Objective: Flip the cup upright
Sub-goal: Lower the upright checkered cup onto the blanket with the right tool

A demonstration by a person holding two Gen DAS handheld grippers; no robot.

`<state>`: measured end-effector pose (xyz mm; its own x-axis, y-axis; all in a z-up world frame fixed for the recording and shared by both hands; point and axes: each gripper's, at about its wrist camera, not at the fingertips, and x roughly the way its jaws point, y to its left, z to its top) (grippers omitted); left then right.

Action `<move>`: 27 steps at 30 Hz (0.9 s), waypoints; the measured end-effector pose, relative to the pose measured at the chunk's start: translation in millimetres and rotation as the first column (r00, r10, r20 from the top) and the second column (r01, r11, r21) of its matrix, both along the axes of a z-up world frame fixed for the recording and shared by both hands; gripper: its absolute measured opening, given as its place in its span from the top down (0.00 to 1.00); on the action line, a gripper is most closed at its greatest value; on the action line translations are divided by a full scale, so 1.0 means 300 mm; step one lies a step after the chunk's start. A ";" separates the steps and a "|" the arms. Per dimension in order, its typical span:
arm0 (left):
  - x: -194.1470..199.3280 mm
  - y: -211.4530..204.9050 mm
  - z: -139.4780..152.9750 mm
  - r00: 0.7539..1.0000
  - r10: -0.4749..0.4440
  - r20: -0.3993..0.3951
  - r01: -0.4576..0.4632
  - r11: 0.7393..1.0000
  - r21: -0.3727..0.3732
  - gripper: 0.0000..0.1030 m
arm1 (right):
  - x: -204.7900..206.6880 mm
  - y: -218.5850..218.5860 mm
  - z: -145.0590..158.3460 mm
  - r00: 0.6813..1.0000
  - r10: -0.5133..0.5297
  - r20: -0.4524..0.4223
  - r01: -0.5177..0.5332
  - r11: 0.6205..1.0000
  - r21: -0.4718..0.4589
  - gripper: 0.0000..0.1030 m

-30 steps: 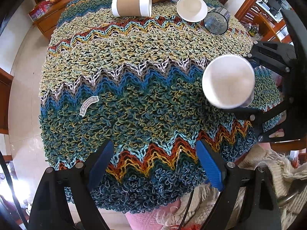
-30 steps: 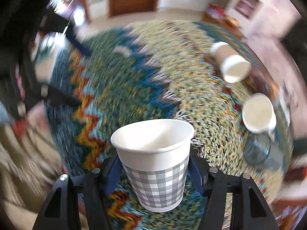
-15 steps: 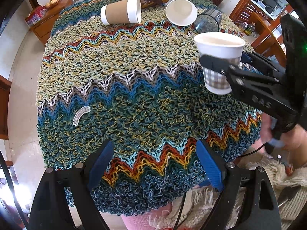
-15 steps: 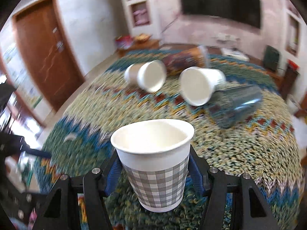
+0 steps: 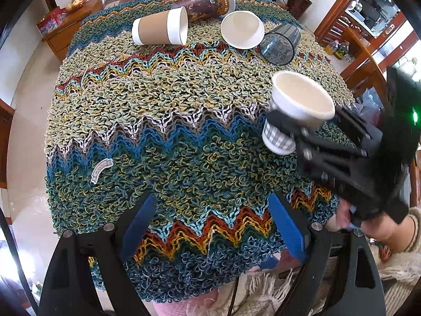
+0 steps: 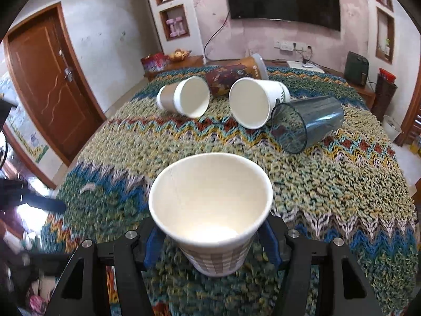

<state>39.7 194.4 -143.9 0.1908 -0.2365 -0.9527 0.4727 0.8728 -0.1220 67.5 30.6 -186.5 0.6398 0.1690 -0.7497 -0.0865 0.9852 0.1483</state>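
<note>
One white paper cup with a grey checked lower band (image 6: pixel 210 210) is now riding mouth-up in the right gripper (image 6: pixel 210 242), whose blue pads are clamped on its sides; a second ago its mouth was facing sideways toward the left camera, so the turn looks finished. It is coming down toward the shaggy zigzag knitted table cover (image 5: pixel 158 110), and its base appears to be at or just above the pile at the right edge. Setting down and letting go seem to remain. The left gripper (image 5: pixel 218 223) is hanging apart and empty near the front edge. Four other cups are lying on their sides at the far end.
</note>
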 end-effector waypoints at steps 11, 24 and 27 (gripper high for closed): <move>-0.012 -0.021 0.017 1.000 -0.004 0.002 0.004 1.000 -0.016 0.13 | -0.088 0.041 0.003 0.998 0.060 -0.035 -0.064 0.992 -0.106 0.37; -0.021 -0.029 0.039 1.000 -0.001 0.015 0.001 1.000 -0.023 0.13 | -0.071 0.008 0.040 1.000 0.012 0.004 -0.012 0.996 -0.085 0.24; -0.021 -0.030 0.039 1.000 0.000 0.015 0.000 1.000 -0.023 0.13 | -0.071 0.003 0.046 1.000 0.004 0.010 -0.003 0.996 -0.088 0.23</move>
<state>33.5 185.5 -132.1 0.2050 -0.2579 -0.9442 0.4746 0.8698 -0.1345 46.1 31.5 -172.6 0.6468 0.1044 -0.7555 -0.0906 0.9941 0.0599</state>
